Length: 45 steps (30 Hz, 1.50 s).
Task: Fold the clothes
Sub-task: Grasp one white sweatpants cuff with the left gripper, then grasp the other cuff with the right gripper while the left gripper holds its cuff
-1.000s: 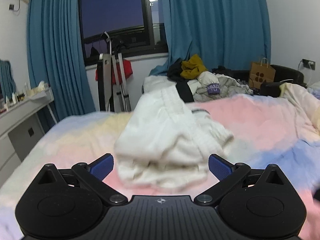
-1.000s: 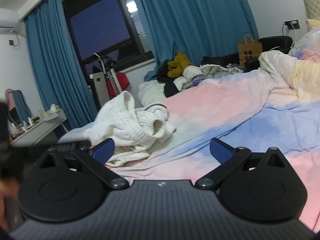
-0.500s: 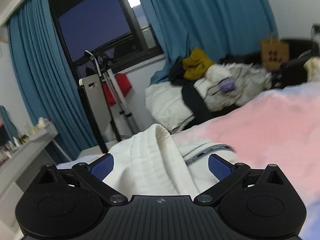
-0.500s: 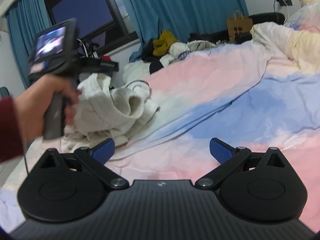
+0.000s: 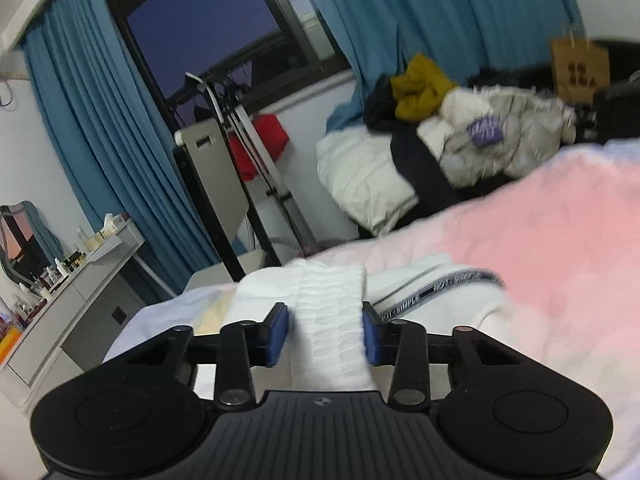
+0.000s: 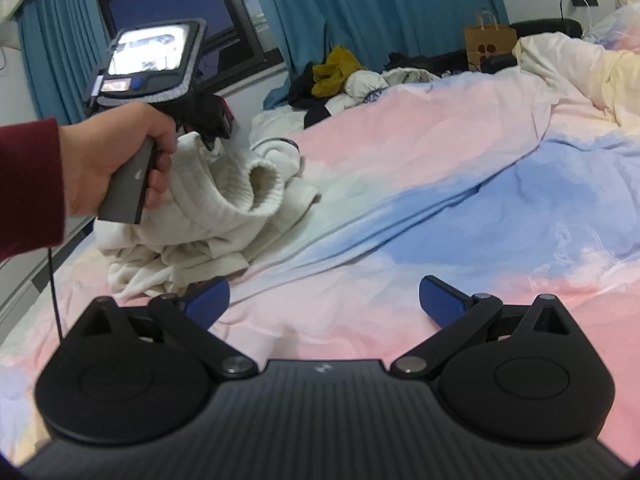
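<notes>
Since it lies bunched on the bed (image 6: 400, 168):
Garment: white garment (image 6: 224, 200), soft, floppy.
Left gripper (image 5: 325, 332): clamped on its ribbed band.
Right gripper (image 6: 324, 300): spread, empty, beside garment.
Hold: hems, corners.

Bed (image 6: 440, 168) under pastel pink-blue duvet (image 6: 400, 240) — crumpled white garment (image 6: 224, 208) on it, left side

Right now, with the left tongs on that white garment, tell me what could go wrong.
1. The left tongs pinch only the ribbed band of the white garment; lifting may drag up the whole crumpled heap rather than spreading it.
2. The right tongs hang open over the pastel duvet, so nothing steadies the far side.
3. The garment lies near the bed's edge and could slide off.
</notes>
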### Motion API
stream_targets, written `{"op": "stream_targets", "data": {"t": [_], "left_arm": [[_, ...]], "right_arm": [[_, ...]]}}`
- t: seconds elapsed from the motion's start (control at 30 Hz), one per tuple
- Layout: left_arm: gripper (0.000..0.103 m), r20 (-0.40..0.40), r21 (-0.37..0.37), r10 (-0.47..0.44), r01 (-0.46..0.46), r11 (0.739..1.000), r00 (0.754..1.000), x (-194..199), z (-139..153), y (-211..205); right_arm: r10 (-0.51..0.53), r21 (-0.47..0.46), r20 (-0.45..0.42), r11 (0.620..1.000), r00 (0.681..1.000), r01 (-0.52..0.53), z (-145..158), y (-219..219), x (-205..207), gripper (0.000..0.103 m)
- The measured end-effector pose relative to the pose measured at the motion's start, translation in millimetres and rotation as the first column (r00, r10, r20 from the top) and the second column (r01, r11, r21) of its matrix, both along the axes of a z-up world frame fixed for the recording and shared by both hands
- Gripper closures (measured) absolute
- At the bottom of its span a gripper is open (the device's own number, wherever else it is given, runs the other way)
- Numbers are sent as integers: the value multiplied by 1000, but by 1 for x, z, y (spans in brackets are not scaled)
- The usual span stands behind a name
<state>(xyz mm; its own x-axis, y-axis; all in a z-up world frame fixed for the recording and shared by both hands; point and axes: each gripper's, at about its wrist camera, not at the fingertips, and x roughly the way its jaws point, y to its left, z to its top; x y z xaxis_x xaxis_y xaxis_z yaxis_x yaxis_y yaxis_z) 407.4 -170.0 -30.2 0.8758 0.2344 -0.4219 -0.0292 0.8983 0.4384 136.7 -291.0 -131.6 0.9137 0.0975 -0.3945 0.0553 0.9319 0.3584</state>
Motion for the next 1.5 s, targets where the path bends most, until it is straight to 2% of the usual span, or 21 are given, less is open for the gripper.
{"op": "stream_targets", "data": {"t": [0.03, 0.07, 0.1, 0.27, 0.47, 0.6, 0.67, 0.77, 0.93, 1.0, 1.1, 1.17, 1.4, 1.43, 1.5], "left_arm": [[73, 16, -14, -9, 9, 1000, 1000, -11, 7, 2], [89, 33, -27, -17, 18, 999, 999, -23, 15, 4], [92, 48, -38, -24, 26, 999, 999, -38, 26, 7], [96, 70, -95, -53, 59, 994, 996, -102, 67, 37], [97, 82, -204, -34, 50, 978, 996, -185, 93, 101], [97, 60, -316, 14, 6, 949, 998, -236, 91, 161], [97, 34, -368, 43, -27, 930, 998, -260, 78, 198], [97, -36, -408, 65, -74, 910, 997, -285, 49, 251], [96, -114, -517, 64, -114, 848, 991, -306, 12, 324], [96, -101, -545, 41, -90, 834, 994, -313, 9, 337], [95, -68, -554, 3, -40, 832, 998, -319, 6, 342], [94, -67, -582, -2, -38, 812, 998, -323, 2, 348], [91, -107, -654, 27, -90, 751, 994, -304, -6, 356], [90, -111, -656, 30, -96, 749, 993, -295, -6, 354], [90, -121, -653, 34, -105, 750, 992, -288, -8, 354]], "right_arm": [[3, -3, 4, 1000, 1000, -3, 0, 1, 0, 0], [7, -6, 9, 1000, 1000, -6, 1, 1, 0, 0], [10, -8, 13, 1000, 1000, -10, 1, 2, -1, 0], [35, -22, 39, 999, 999, -34, 6, 7, -7, 0], [67, -29, 70, 997, 995, -65, 17, 14, -19, 0], [98, -17, 103, 995, 990, -97, 25, 17, -30, 0], [117, 3, 117, 993, 986, -119, 27, 18, -34, 0], [142, 69, 136, 986, 980, -152, 29, 18, -38, 0], [181, 179, 130, 963, 975, -203, 19, 13, -32, 0], [202, 216, 107, 951, 973, -222, 11, 12, -26, 0], [259, 274, 31, 927, 965, -258, 1, 17, -10, 0], [303, 288, 11, 912, 953, -293, -1, 26, 0, 0], [398, 363, 52, 847, 916, -388, -11, 47, 40, 0], [410, 373, 60, 837, 910, -401, -13, 50, 46, 2], [427, 398, 72, 816, 901, -418, -16, 55, 57, 15]]}}
